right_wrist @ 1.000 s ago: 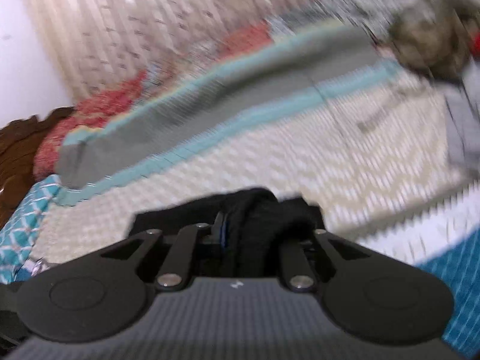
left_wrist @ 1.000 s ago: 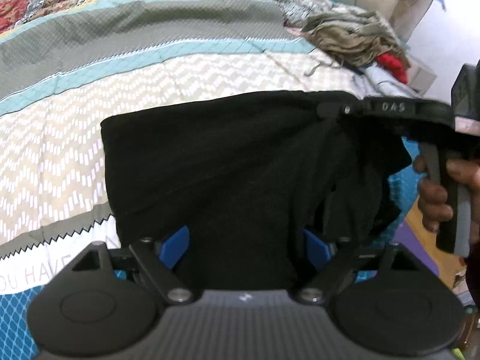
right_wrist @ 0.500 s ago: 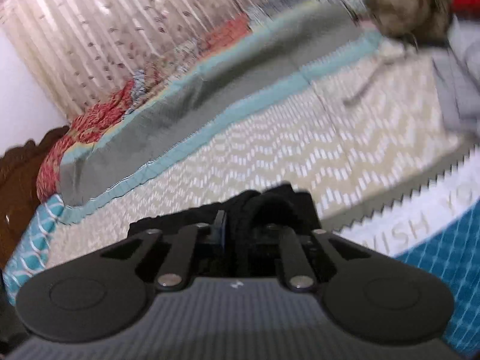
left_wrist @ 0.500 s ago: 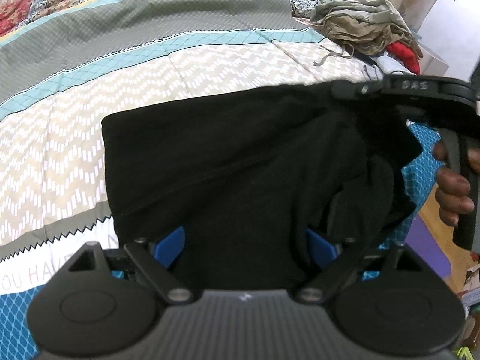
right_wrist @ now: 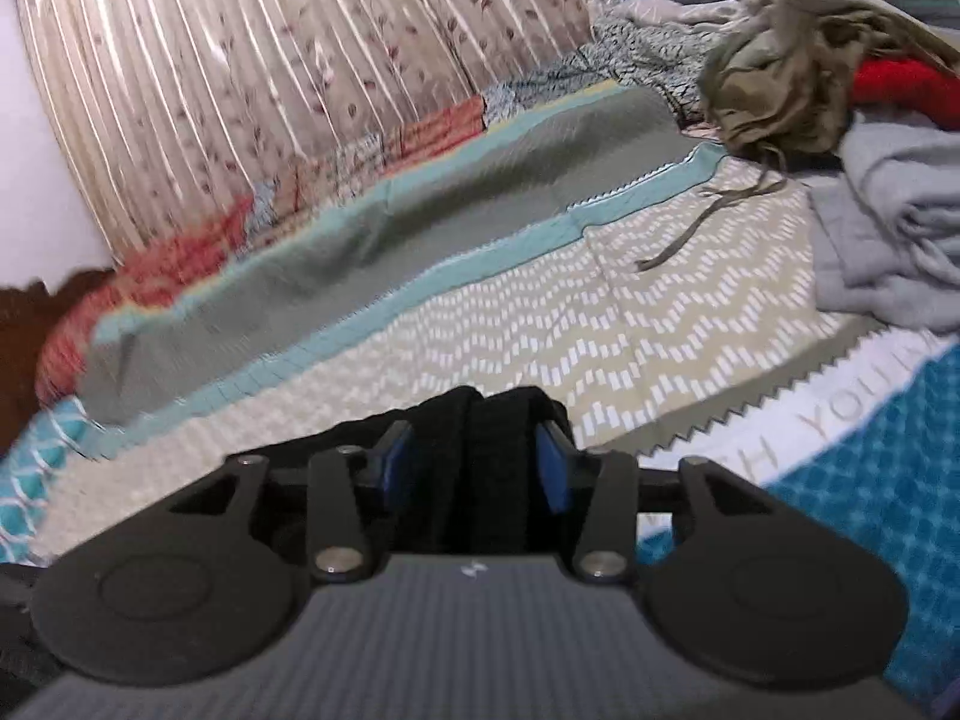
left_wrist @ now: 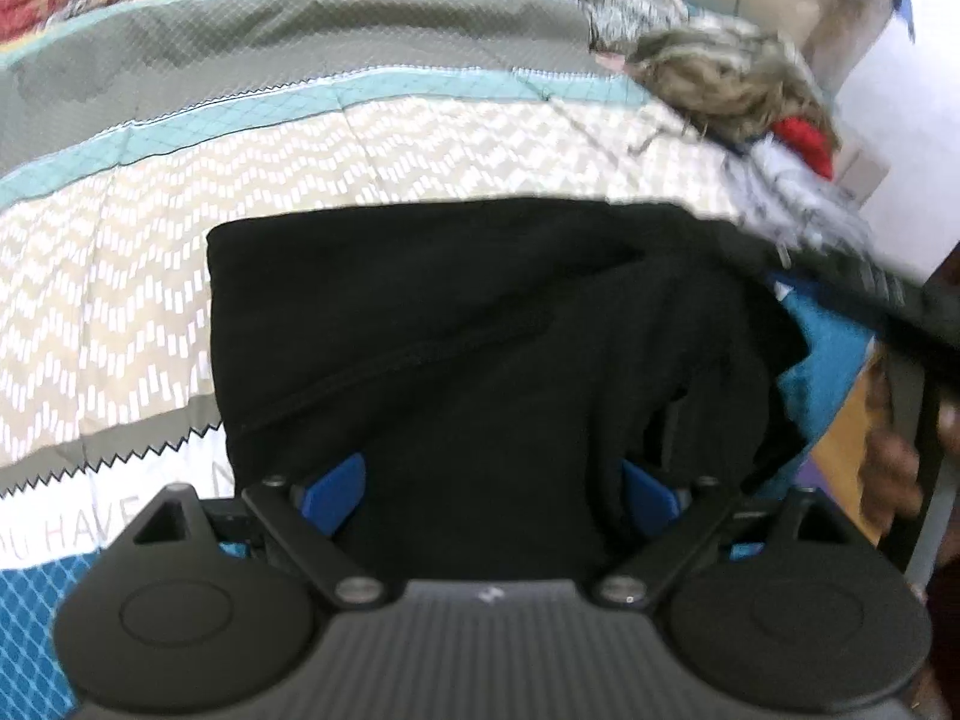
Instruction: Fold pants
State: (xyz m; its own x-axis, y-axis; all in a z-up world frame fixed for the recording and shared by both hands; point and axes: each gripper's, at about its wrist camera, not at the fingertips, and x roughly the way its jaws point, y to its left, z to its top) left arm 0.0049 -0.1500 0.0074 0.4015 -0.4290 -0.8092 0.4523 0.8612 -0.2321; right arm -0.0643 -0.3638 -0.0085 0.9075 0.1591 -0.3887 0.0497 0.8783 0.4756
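Observation:
The black pants lie partly folded on the patterned bedspread, their near edge draped over my left gripper. Its blue pads stand wide apart with cloth lying between them, so it is open. My right gripper has a bunch of the black pants between its blue pads, which stand a little apart from the cloth. The right gripper also shows in the left wrist view, at the pants' right corner, with a hand on its handle.
A heap of olive, red and grey clothes lies at the bed's far right; it also shows in the left wrist view. A pleated curtain hangs behind the bed. The floor shows past the bed's right edge.
The right gripper's pads have parted from a tight pinch on the pants. The right gripper has swung toward the bed's right side. The left gripper has stayed about where it was.

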